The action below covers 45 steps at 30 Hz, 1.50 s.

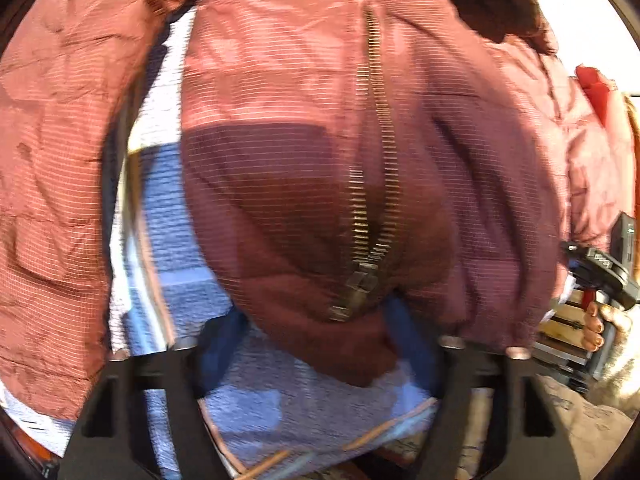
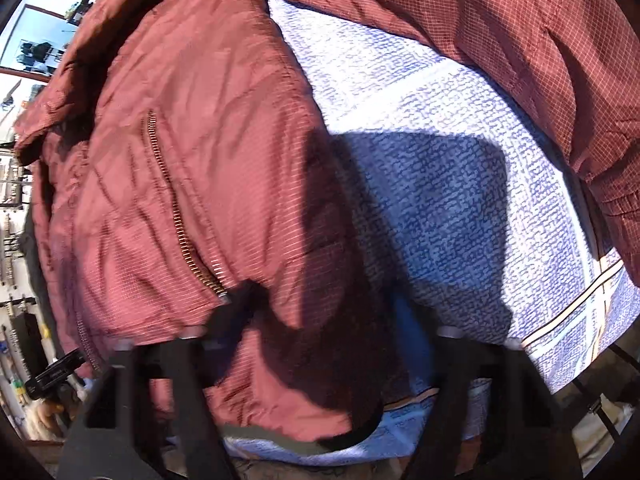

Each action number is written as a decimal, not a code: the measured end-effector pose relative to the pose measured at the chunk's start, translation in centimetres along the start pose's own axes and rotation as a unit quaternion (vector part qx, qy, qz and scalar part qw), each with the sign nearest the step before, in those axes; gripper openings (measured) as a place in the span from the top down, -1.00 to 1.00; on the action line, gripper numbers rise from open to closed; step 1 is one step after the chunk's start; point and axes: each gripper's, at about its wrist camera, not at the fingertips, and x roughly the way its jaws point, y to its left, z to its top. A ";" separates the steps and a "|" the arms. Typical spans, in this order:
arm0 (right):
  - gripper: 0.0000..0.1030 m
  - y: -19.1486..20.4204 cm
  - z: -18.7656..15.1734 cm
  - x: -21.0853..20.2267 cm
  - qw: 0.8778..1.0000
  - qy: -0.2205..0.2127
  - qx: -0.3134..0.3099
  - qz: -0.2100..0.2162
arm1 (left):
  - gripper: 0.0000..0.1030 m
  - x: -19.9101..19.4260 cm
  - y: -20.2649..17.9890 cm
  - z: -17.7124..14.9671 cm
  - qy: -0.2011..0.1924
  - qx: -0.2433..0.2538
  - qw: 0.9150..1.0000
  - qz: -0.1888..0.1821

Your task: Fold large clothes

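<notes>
A large dusty-red puffer jacket (image 1: 288, 120) with a brass zipper (image 1: 372, 184) lies on a blue-and-white woven cloth (image 1: 256, 408). My left gripper (image 1: 316, 344) is open, its fingers either side of the jacket's bottom hem below the zipper end; a sleeve (image 1: 52, 184) lies at the left. In the right wrist view the jacket (image 2: 192, 168) fills the left and a sleeve (image 2: 540, 40) crosses the top right. My right gripper (image 2: 316, 336) is open with the jacket's lower corner between its fingers. The right gripper also shows in the left wrist view (image 1: 600, 272), held in a hand.
The woven cloth (image 2: 460, 184) covers the surface and ends at a striped border (image 2: 568, 320) at the right. A wall with hanging tools (image 2: 16, 248) stands far left. Wooden crates (image 1: 568, 332) sit beyond the jacket at the right.
</notes>
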 end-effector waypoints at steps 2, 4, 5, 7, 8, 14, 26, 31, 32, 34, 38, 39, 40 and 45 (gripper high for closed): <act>0.67 0.4 -0.3 -0.9 1.000 0.000 0.000 0.017 | 0.08 0.0 -0.8 -0.1 0.001 0.009 1.000 -0.006; 0.78 1.4 -0.8 -1.5 1.000 -0.001 -0.018 0.017 | 0.31 -0.6 -0.6 -0.2 -0.001 0.011 1.000 -0.020; 0.82 1.8 -1.1 -1.9 1.000 -0.002 -0.026 0.014 | 0.37 -1.3 -0.8 -0.6 -0.005 0.013 1.000 -0.027; 0.85 2.8 -1.8 -2.7 0.999 0.001 -0.043 0.017 | 0.52 -2.8 -0.9 -1.1 -0.015 0.029 0.999 -0.039; 0.86 3.1 -2.1 -3.3 0.999 0.005 -0.049 0.020 | 0.67 -3.6 -0.8 -1.5 -0.018 0.039 0.998 -0.043; 0.89 3.1 -3.3 -4.9 0.996 0.042 -0.075 0.022 | 0.78 -6.8 1.0 -1.8 -0.010 0.067 0.997 -0.031; 0.13 1.9 -4.7 -5.9 0.988 0.062 -0.079 -0.119 | -0.34 -8.8 3.9 -1.6 -0.029 0.009 0.999 0.037; -0.29 6.6 -0.5 -10.9 0.980 -0.047 -0.135 -0.141 | -0.80 -11.9 1.1 1.6 -0.098 0.043 0.988 0.109; -0.36 7.3 0.5 -11.1 0.980 -0.051 -0.144 -0.130 | -0.80 -11.6 0.0 2.6 -0.099 0.049 0.987 0.115; -0.41 10.5 2.7 -10.0 0.978 -0.046 -0.169 -0.112 | -0.81 -11.7 -0.5 2.6 -0.097 0.067 0.985 0.130; -0.45 16.9 4.5 -6.4 0.966 -0.032 -0.240 -0.095 | -0.82 -9.2 -4.9 3.4 -0.080 0.104 0.984 0.121; -0.47 18.5 4.6 -5.3 0.962 -0.028 -0.256 -0.092 | -0.82 -8.6 -5.9 3.3 -0.070 0.116 0.983 0.123; -0.50 19.4 4.6 -4.4 0.959 -0.025 -0.268 -0.092 | -0.82 -7.9 -6.6 3.0 -0.064 0.129 0.981 0.127; -0.53 23.5 5.2 0.2 0.950 -0.010 -0.302 -0.080 | -0.83 -6.5 -9.4 0.6 -0.060 0.207 0.959 0.182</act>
